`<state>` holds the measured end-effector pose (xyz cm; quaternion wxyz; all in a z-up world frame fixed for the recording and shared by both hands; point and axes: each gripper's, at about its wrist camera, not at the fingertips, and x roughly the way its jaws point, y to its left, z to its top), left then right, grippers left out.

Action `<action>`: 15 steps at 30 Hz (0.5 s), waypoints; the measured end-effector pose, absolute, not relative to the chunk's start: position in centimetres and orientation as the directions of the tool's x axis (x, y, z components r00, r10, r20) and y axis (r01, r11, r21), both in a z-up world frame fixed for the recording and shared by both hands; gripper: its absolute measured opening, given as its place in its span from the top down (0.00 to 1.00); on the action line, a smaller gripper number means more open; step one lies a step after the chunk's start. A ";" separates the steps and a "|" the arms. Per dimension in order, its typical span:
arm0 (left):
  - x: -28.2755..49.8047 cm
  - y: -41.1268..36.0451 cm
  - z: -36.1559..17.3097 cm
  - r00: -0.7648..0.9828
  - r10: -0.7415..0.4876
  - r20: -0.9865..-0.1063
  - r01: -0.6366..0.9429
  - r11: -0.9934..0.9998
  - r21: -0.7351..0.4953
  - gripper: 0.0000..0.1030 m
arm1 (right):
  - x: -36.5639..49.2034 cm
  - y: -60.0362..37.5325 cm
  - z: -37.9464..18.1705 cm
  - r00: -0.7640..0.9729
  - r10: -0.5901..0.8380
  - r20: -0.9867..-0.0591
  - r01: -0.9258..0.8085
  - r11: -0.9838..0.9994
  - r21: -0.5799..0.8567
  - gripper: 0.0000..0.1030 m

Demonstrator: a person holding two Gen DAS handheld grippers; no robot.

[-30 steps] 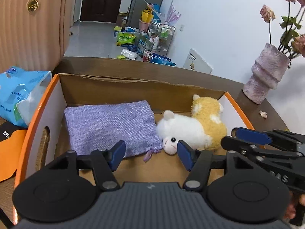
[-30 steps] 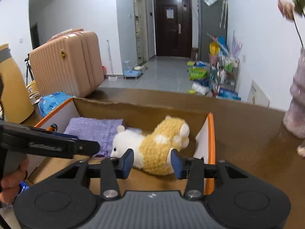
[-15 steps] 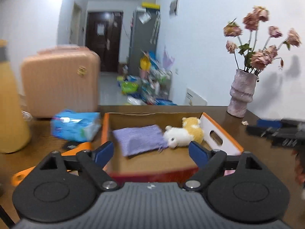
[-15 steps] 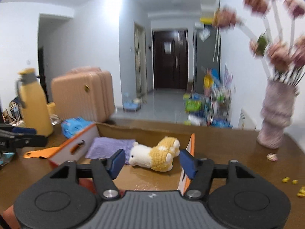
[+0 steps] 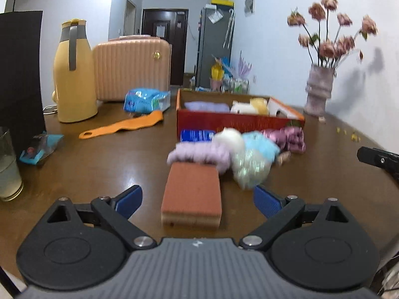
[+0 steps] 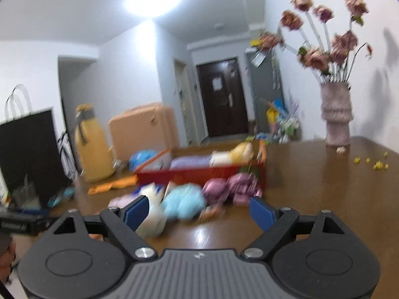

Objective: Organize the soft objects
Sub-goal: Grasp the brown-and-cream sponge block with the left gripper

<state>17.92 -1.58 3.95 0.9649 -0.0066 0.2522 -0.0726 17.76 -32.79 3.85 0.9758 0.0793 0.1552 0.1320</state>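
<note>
Lying in a heap on the brown table [image 5: 104,164] are the soft things: a fluffy purple cloth [image 5: 199,155], a white puff [image 5: 230,138], a blue puff [image 5: 260,145], a shiny pale ball [image 5: 250,172] and a pink bundle [image 5: 289,138]. The heap sits just in front of the red box [image 5: 239,122], touching its front wall. Inside the box, a purple bag [image 5: 205,106] lies at 9 o'clock, and a white and yellow toy animal [image 5: 248,106] lies beside it at 3 o'clock.

An orange-brown sponge [image 5: 192,194] rests on the table at 6 o'clock from the heap, its far end touching the purple cloth.

The left gripper [image 5: 198,199] has just been spreading its jaws. They are wide apart now, with the sponge between them, but they do not press it. The right gripper [image 6: 199,211] has also just been spreading its jaws and grips nothing. The puffs sit beyond it, blurry.

Around the box, at 10 o'clock, are a blue packet [image 5: 147,101], an orange strap [image 5: 124,125], a yellow jug [image 5: 73,74] and a pink suitcase [image 5: 132,68]. A vase of flowers [image 5: 319,89] stands at 2 o'clock.
</note>
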 end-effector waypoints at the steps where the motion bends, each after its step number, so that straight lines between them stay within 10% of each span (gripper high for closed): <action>1: 17.7 -1.5 3.9 0.862 -0.143 -0.486 0.138 0.989 -0.046 0.05 | 17.2 -32.4 3.6 0.915 0.278 -0.292 -0.233 0.956 0.180 0.15; 15: 22.8 -3.5 -0.2 0.842 -0.082 -0.534 0.093 0.996 -0.006 0.07 | 17.6 -29.0 3.0 0.893 0.305 -0.332 -0.267 0.951 0.154 0.15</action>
